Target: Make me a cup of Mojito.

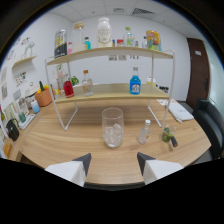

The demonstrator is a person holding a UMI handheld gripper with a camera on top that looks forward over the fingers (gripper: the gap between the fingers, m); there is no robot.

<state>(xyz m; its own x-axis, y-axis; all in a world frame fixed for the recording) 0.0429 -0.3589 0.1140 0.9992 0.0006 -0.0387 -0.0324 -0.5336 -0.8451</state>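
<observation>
Your tool is released, its 2 fingers spread with nothing between them. Just ahead, the glass of ice stands on the counter, a small clear bottle beside it, the 2-tier shelf beyond.

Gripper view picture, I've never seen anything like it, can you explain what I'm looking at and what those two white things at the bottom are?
It comes from a wide-angle camera riding on a hand-held claw, a two-fingered tool a person carries. The white shapes are its fingers, open and holding nothing. Just ahead of them, on a wooden table, stands a clear glass with what looks like ice in it. Beside that are a small clear bottle and something green and dark, too small to identify. Beyond stands a two-level shelf with bottles, including a blue one and a red one.
</observation>
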